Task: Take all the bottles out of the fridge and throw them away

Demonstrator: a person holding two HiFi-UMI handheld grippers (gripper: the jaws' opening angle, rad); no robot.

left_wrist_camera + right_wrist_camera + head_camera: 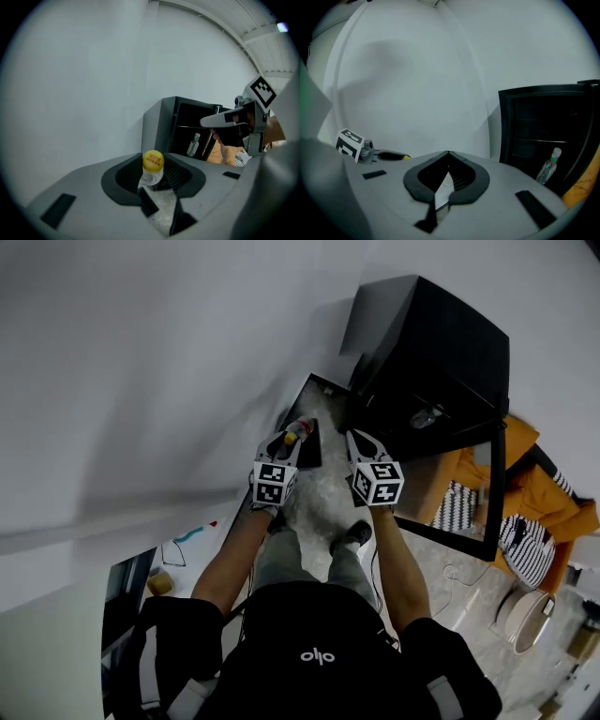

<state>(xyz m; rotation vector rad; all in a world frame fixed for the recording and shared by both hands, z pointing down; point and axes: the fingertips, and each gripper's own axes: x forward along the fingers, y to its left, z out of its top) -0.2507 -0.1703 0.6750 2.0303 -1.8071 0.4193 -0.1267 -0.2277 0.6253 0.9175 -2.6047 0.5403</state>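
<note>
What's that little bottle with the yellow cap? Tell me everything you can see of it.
The bottle is small, clear plastic, with a round yellow cap bearing red print too small to read. The left claw is shut on it, dark pads pressing its sides. Only cap and shoulder show clearly; the rest lies hidden.

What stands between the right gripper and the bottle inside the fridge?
Nothing visible does. The fridge is open, and the bottle shows inside it in plain sight, to the right of the shut, empty right gripper.
</note>
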